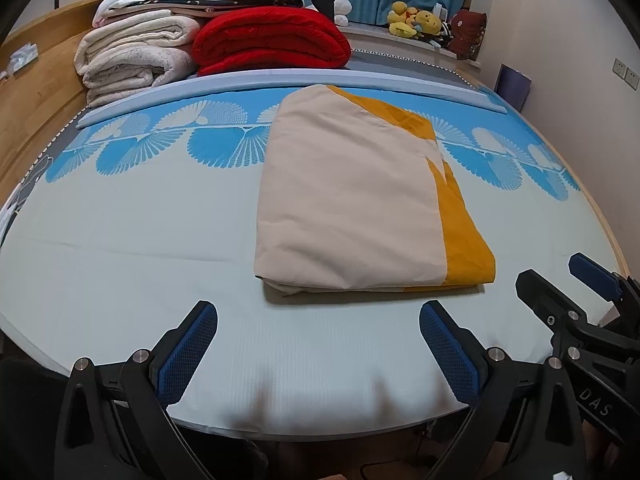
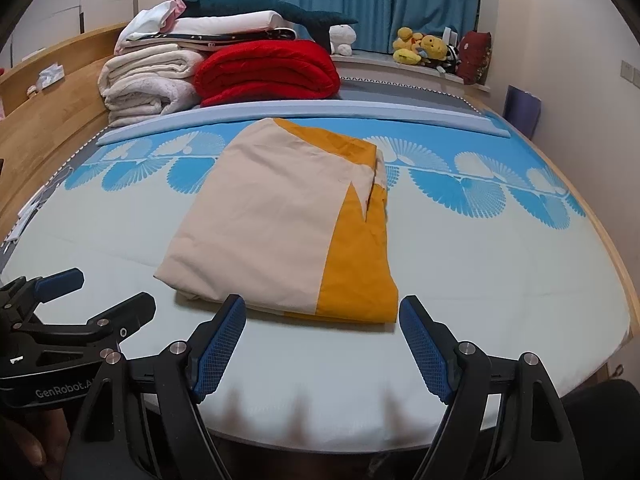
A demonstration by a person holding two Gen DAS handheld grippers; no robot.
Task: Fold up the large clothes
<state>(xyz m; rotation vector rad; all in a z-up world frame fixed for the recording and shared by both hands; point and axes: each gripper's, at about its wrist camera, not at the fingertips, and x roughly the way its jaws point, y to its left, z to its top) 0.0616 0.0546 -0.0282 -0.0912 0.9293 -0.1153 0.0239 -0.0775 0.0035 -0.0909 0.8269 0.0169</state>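
A large cream and mustard-yellow cloth [image 1: 352, 196] [image 2: 276, 236] lies folded into a thick rectangle on the pale blue bed sheet [image 1: 140, 240] [image 2: 500, 272]. My left gripper [image 1: 318, 312] is open, low over the sheet just short of the cloth's near edge, with nothing between its blue pads. My right gripper [image 2: 322, 308] is open too, its fingertips at the cloth's near edge, holding nothing. In the left wrist view the right gripper [image 1: 560, 276] shows at the right edge. In the right wrist view the left gripper [image 2: 104, 288] shows at the left edge.
Stacked white blankets [image 1: 132, 60] [image 2: 148, 80] and a red quilt [image 1: 268, 40] [image 2: 268, 72] sit at the far side of the bed. A wooden headboard [image 1: 36, 92] runs along the left. Plush toys [image 1: 416, 20] [image 2: 424, 50] sit on the sill under blue curtains.
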